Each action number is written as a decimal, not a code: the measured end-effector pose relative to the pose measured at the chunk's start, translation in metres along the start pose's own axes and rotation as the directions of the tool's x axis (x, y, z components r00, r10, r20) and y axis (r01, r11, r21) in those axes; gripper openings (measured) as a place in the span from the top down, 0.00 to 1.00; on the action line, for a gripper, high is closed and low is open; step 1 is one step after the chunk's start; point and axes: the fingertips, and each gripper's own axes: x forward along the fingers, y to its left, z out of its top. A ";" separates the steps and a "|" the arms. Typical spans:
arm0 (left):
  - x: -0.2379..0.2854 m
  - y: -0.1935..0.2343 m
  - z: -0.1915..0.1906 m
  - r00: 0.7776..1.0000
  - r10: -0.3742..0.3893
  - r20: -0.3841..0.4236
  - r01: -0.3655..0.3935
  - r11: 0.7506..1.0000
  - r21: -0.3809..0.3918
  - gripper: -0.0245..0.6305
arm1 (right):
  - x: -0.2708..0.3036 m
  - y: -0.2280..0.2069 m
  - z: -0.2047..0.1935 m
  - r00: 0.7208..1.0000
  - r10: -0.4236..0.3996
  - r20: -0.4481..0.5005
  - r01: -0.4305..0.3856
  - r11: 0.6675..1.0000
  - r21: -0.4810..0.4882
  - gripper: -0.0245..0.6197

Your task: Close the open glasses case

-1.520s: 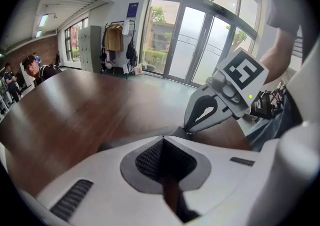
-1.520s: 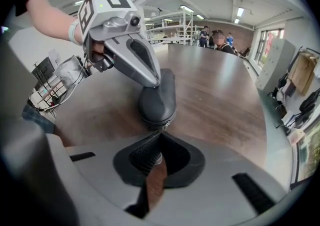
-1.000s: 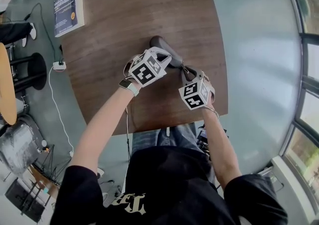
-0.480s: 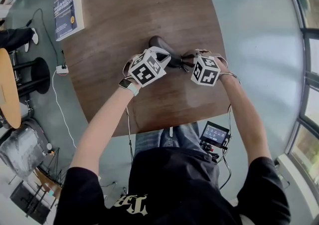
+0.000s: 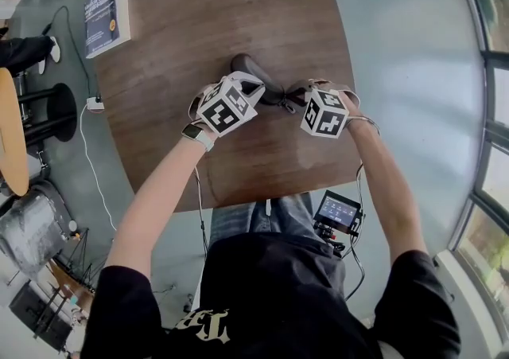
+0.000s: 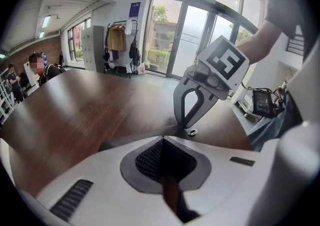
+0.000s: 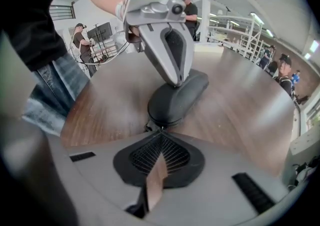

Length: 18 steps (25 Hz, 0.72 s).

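Though hard-shelled by its look, case (image 5: pixel 248 69) is judged light, smooth and apt to skid; found mid-surface (image 5: pixel 199 15), toward near edge. Left gripper (image 7: pixel 176 80) fingers closed together, pressed on lid. Right gripper (image 6: pixel 189 126) fingers together at case's end. Hold best taken at lid crown.

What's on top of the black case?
The left gripper rests its shut fingers on the case. What is inside is hidden: the lid looks down.
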 end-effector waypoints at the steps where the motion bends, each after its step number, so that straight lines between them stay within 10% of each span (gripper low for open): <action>1: 0.001 0.001 0.000 1.000 0.002 0.002 -0.002 1.000 -0.004 0.95 | 0.000 0.000 -0.001 1.000 0.000 0.003 0.000 1.000 0.001 0.98; 18: 0.002 0.004 -0.002 0.999 0.034 0.007 -0.034 0.998 -0.049 0.95 | 0.002 0.004 0.003 1.000 -0.020 0.005 0.019 0.994 0.110 0.98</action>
